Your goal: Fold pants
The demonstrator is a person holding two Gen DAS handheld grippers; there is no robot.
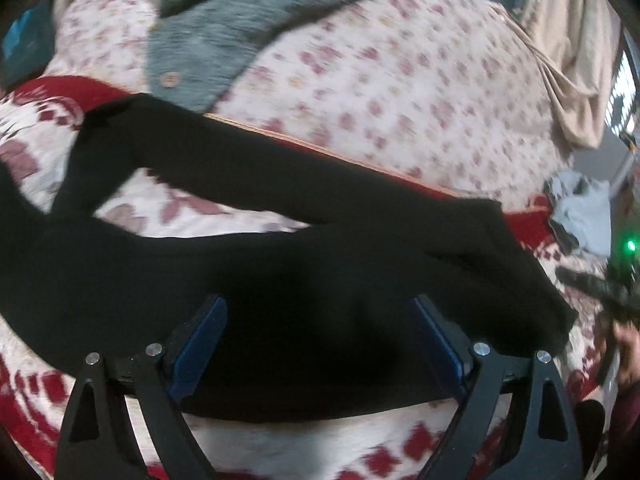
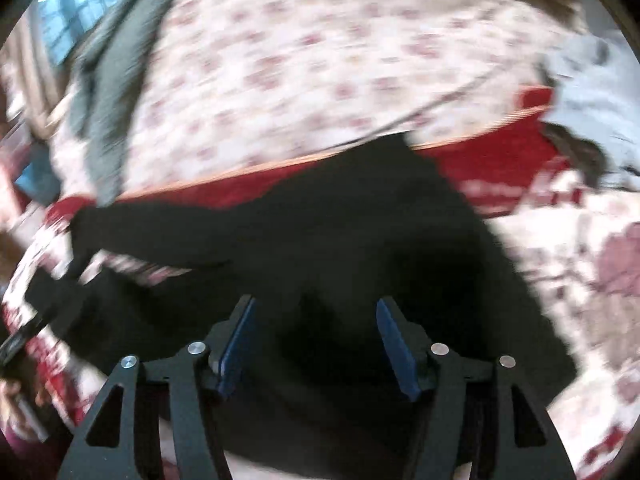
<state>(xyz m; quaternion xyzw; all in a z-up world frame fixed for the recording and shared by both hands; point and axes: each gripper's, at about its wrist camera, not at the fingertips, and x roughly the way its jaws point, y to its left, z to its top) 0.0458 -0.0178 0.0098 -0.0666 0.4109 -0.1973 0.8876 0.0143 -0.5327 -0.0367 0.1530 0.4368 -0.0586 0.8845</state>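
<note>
Both tongs are spread wide with nothing pinched. The left gripper [image 1: 318, 308] hangs over the black pants [image 1: 280, 280], which stretch sideways right under and ahead of its blue pads [image 1: 200, 344], two legs splitting off toward the far left. The right gripper [image 2: 316, 312] sits above the same pants [image 2: 320, 240], dark cloth filling the gap between its fingers. Only the left view shows the teal knit cardigan [image 1: 224, 20] with its button lying farther ahead on the floral sheet [image 1: 400, 80]. The right view is blurrier, though its red patterned blanket [image 2: 500, 152] edge shows clearly beyond the pants.
</note>
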